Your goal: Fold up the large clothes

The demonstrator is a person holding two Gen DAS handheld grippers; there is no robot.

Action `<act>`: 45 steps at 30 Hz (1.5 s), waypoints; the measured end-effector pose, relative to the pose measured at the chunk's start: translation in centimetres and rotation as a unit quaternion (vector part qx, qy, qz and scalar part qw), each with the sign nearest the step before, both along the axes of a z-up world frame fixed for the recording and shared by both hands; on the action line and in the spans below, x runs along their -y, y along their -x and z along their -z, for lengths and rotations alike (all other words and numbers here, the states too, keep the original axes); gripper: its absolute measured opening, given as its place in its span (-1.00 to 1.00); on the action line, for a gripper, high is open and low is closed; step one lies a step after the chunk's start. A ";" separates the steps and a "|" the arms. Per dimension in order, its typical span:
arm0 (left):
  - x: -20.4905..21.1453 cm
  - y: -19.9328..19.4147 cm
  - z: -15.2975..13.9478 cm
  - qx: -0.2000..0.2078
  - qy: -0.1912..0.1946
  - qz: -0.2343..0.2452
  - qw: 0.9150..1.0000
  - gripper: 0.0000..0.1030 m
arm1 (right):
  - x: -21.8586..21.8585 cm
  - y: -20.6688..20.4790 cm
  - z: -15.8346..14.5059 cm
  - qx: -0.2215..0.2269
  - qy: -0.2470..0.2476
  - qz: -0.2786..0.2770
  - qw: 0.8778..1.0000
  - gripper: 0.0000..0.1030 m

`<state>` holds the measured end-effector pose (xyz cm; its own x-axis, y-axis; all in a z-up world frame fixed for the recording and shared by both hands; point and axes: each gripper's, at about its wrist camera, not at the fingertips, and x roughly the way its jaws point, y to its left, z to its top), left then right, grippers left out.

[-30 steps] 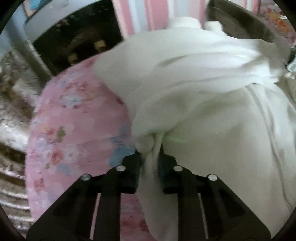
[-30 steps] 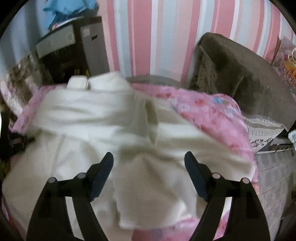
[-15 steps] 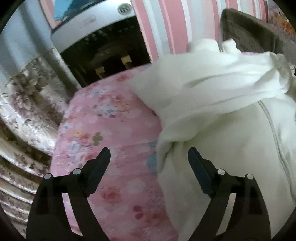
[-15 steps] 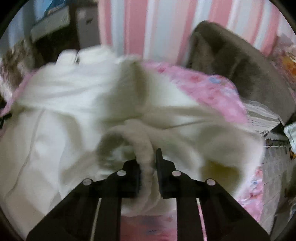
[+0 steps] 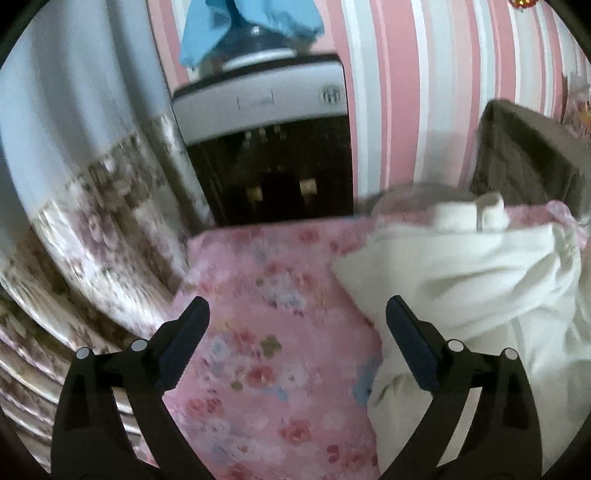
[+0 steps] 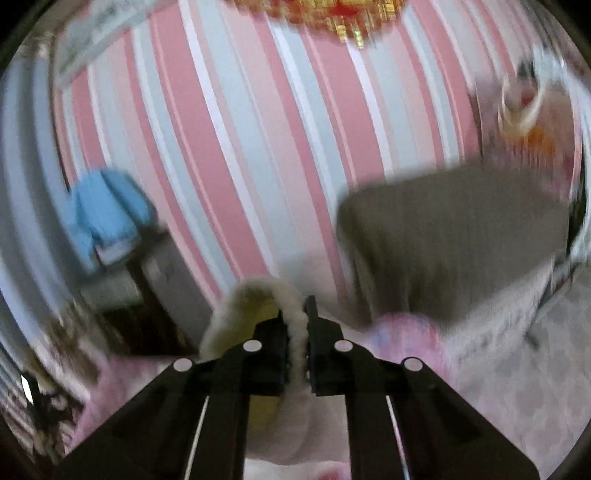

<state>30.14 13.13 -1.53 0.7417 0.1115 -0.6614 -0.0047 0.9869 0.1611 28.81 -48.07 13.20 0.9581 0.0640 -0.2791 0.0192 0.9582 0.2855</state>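
Observation:
A large white fleece garment (image 5: 480, 295) lies bunched on the pink floral bed cover (image 5: 266, 332), at the right of the left wrist view. My left gripper (image 5: 295, 325) is open and empty above the bare cover, its right finger beside the garment's edge. My right gripper (image 6: 295, 325) is shut on a thick fold of the white garment (image 6: 291, 317) and holds it raised, tilted up toward the striped wall. The right wrist view is blurred.
A black and white appliance (image 5: 266, 147) with blue cloth (image 5: 251, 26) on top stands behind the bed at the striped wall. A floral curtain (image 5: 92, 221) hangs at left. A dark grey cushion (image 6: 454, 236) sits at the bed's right.
My left gripper let go of the garment, opened and drew back left. My right gripper closed on a fold of the garment and lifted it upward.

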 end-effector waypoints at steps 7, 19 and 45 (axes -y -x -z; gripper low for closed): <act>1.2 0.7 -0.4 0.007 -0.005 0.028 1.000 0.93 | -1.0 0.3 -3.3 -0.008 0.074 0.009 0.997 -0.84; 2.6 -0.1 1.6 -0.012 -0.013 0.041 0.999 0.93 | -4.8 -5.2 0.7 -0.088 0.208 -0.040 0.973 -0.84; 3.7 -0.5 4.9 -0.062 -0.020 0.019 0.998 0.93 | 20.3 22.5 19.2 -0.056 0.012 0.054 0.997 -0.77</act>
<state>30.67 9.39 -6.40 0.6592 0.1141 -0.7432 0.0541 0.9787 0.1982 6.32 -68.40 -6.02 0.9222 -0.0455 -0.3841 0.1527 0.9552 0.2535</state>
